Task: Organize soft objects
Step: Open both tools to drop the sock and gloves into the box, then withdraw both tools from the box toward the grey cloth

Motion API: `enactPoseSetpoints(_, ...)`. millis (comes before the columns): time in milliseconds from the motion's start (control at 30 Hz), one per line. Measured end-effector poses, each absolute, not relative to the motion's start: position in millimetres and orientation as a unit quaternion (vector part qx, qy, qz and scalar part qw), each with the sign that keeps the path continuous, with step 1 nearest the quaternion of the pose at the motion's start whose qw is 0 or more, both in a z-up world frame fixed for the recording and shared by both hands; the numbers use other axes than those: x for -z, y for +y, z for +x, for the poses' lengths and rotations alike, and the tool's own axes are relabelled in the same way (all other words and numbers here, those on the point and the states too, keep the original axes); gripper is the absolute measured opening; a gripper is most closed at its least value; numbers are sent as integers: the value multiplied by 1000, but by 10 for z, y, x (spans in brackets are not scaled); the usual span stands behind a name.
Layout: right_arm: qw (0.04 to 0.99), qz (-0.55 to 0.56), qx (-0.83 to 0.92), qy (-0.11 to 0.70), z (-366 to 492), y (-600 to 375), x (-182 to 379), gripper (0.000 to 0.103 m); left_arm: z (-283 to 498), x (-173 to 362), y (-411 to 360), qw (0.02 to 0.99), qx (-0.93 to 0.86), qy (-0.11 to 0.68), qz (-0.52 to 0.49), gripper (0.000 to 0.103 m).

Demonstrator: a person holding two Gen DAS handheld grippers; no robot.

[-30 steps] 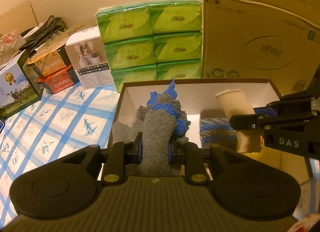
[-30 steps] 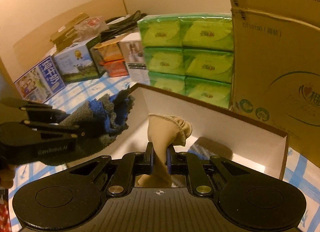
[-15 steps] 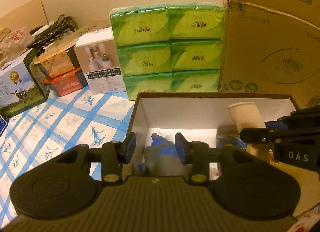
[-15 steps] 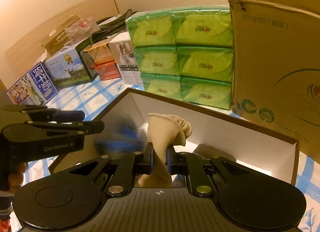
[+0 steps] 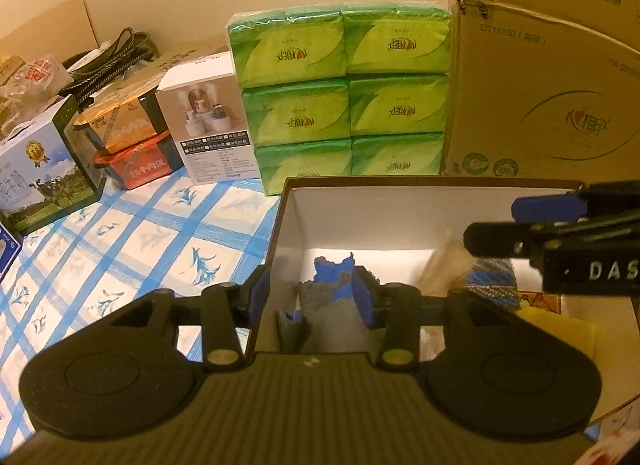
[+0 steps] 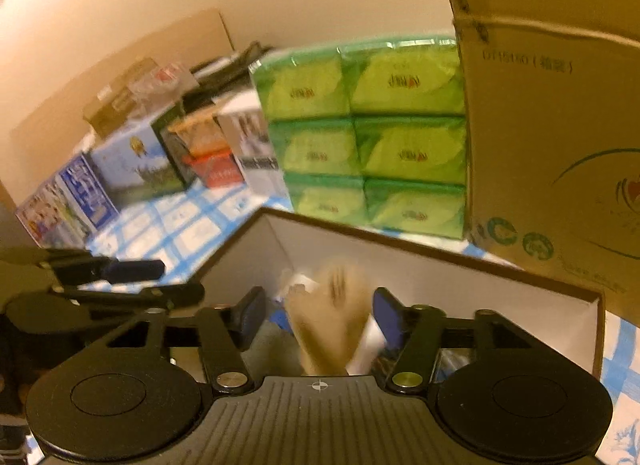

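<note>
A white-lined cardboard box [image 5: 400, 217] stands on the blue checked tablecloth. A grey and blue fuzzy sock [image 5: 332, 297] lies inside it at the left. My left gripper [image 5: 312, 297] is open above that sock, not touching it. A beige sock [image 6: 328, 329], blurred, is dropping between the wide-open jaws of my right gripper [image 6: 318, 315] into the same box [image 6: 440, 265]. The beige sock [image 5: 444, 269] and a blue striped cloth [image 5: 492, 277] show in the left wrist view under the right gripper's fingers [image 5: 520, 241]. The left gripper's fingers [image 6: 132, 269] show at the left of the right wrist view.
A stack of green tissue packs [image 5: 344, 93] stands right behind the box. A large brown carton [image 5: 552, 77] stands at the back right. Several product boxes [image 5: 204, 117] and a milk carton box [image 5: 40, 169] line the left side of the cloth. A yellow item [image 5: 556, 329] lies right of the box.
My left gripper opened and dropped the grey and blue sock into the box. My right gripper has now opened and released the beige sock, which is falling into the box.
</note>
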State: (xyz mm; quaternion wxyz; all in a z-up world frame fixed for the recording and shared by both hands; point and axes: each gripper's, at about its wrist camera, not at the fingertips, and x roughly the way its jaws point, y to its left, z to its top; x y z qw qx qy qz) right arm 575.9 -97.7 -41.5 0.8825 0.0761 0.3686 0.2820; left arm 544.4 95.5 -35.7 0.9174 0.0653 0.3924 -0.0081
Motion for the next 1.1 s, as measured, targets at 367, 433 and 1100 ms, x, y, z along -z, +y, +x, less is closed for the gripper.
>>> enactPoseSetpoints(367,877,45,-284,385,5530,-1119,405,63,5193,306,943,913,21,401,69,45)
enactPoseSetpoints(433,873,40,-289,392,5457,-1160,424,63,5137,290,935,913,25,402,66,45)
enactPoseSetpoints(1100,881,104,-289,359,4336,-1892,-64,71,3887,-216,725,922,51,379,58,46)
